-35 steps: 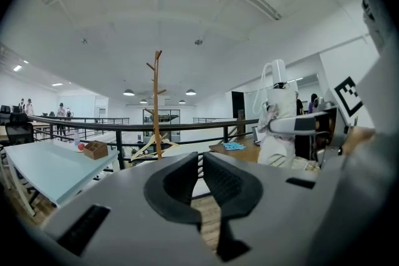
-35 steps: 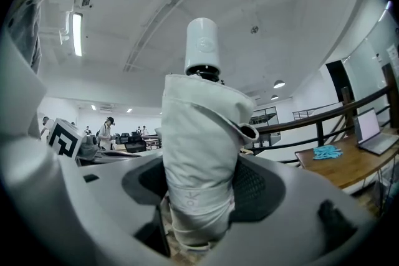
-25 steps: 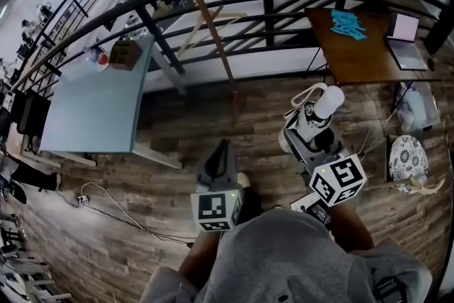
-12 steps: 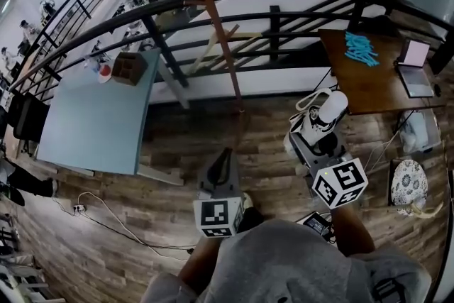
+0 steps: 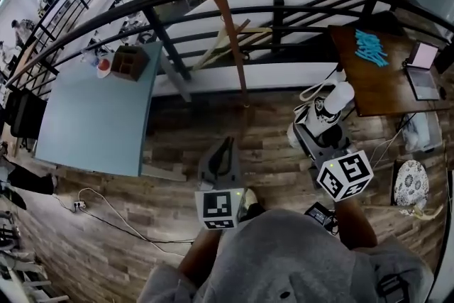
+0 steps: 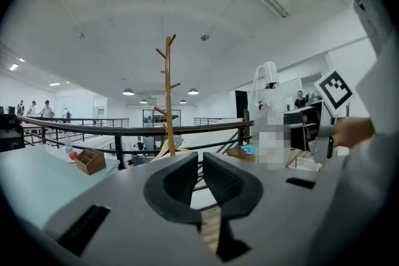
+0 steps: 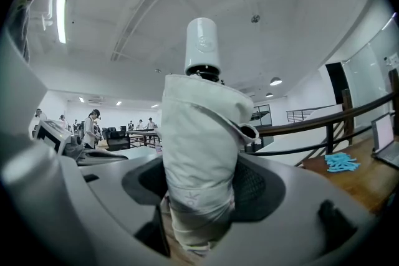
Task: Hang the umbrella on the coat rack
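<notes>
While the right tool (image 7: 201, 191) clamps the folded umbrella (image 7: 199, 128) upright, the left tool (image 6: 201, 179) hangs closed and empty.

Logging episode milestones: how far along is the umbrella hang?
Done: the folded umbrella is picked up, clamped upright in the right gripper. In hand: it is held facing the coat rack, which stands ahead, well apart from it. Left: reach the rack and hook the umbrella on a peg. The left gripper is shut and empty.
</notes>
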Demonstrator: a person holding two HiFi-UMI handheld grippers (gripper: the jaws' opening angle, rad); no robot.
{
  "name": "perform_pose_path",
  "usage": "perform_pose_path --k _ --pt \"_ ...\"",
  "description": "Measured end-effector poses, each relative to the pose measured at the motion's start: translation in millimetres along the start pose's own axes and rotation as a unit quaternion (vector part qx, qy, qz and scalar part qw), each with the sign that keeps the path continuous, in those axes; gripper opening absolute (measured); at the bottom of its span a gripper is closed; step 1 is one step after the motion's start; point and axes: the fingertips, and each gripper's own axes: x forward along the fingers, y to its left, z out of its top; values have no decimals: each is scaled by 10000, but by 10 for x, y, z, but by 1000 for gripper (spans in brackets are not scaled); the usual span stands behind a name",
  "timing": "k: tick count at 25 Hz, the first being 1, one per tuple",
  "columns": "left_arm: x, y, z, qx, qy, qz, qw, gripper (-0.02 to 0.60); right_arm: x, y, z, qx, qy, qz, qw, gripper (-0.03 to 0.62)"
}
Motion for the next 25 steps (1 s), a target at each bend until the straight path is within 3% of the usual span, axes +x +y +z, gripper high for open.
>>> perform_pose_path --k 25 --pt "242 797 -83 -65 -70 -60 9999 35 672 331 73 -94 -57 -157 9998 281"
